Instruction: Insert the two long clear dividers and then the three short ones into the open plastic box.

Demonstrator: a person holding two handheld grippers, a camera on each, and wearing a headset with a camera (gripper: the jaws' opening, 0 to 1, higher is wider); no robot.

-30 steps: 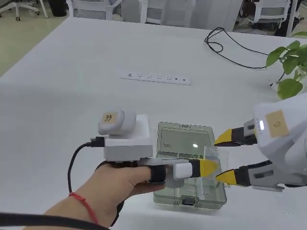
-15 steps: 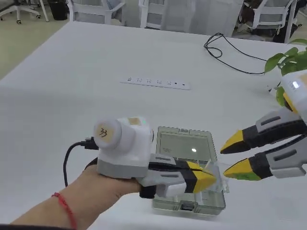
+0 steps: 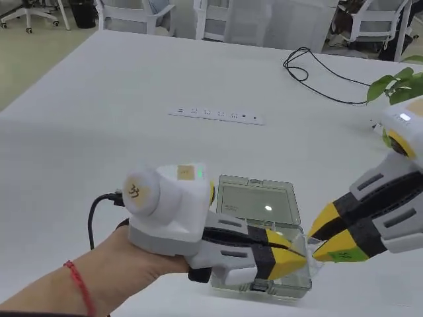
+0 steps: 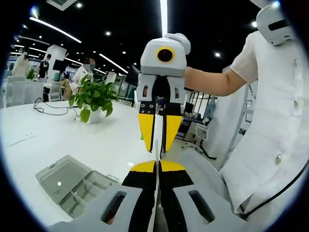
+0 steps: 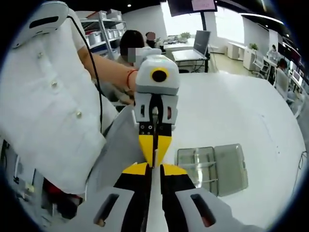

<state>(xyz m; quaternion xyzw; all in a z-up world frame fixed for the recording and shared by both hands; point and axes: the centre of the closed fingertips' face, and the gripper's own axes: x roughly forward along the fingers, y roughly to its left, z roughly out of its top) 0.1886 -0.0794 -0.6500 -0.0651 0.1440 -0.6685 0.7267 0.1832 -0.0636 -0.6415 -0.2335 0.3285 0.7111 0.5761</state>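
A wide white table (image 3: 99, 119) is seen under everything, with office chairs along its far edge. The white left gripper with black and yellow jaws (image 3: 297, 254) is held in a hand (image 3: 142, 264) low in the head view, a red cord (image 3: 78, 284) being worn at the wrist. Its jaws are closed flat on a thin clear plastic divider (image 3: 308, 247), seen edge-on as a fine line between them in the left gripper view. The matching right gripper (image 3: 316, 244) is brought in from the right, tip to tip with the left one; its jaws stand slightly apart, with the free end of the divider between them. Whether that end is being pinched cannot be told. Both sets of tips are held over the front right part of the open clear plastic box (image 3: 261, 288), which rests on the table with its lid laid flat behind the tray; partitions can be made out in the tray in both gripper views. A green leafy plant (image 3: 396, 86) is seen at the table's right edge, a white power strip (image 3: 215, 115) beyond the box, and a looped black cable (image 3: 317, 66) further back.
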